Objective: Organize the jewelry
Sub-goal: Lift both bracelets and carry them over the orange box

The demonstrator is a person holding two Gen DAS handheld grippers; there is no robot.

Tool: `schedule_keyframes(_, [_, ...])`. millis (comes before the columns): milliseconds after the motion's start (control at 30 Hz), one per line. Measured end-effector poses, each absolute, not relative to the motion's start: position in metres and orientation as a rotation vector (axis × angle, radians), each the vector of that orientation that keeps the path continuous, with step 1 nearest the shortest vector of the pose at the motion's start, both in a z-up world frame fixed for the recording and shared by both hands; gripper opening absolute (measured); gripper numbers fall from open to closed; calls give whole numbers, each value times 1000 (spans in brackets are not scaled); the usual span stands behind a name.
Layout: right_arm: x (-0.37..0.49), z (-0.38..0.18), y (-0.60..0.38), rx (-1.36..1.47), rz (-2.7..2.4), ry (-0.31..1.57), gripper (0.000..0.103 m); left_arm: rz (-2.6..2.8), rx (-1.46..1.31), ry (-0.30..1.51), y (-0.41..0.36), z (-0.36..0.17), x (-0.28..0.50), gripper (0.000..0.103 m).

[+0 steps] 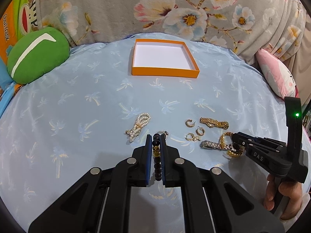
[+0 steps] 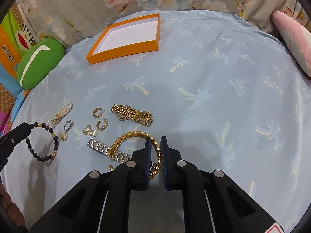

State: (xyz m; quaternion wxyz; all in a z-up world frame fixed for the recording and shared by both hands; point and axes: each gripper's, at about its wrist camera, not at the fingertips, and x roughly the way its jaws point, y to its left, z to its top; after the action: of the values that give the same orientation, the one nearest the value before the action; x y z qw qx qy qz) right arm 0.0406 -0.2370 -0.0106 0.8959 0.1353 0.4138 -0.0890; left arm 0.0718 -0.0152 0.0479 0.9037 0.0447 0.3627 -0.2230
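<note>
Bangle [image 2: 136, 143], gold and twisted like rope, lies on the blue cloth [image 2: 213, 97] on top of a silver watch [image 2: 101, 147]. It looks hard and stiff, maybe slippery, so its thin rim is the best place to hold. The right gripper [image 2: 154, 151] has its fingers pinched tight on that rim. The left gripper [image 1: 156, 151] has its fingers squeezed on a dark bead bracelet [image 2: 41, 139], which looks floppy and light. The orange box [image 1: 165, 58] sits far back, with nothing in it.
</note>
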Motion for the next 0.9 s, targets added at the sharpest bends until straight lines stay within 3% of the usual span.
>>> schedule_keyframes(467, [40,50,-227,226,-154,727,3,-493,76,714,-21,76,76,7])
schedule_keyframes(900, [181,78,-264,180,-124,716,3,-491,139,582,-79,135,192,7])
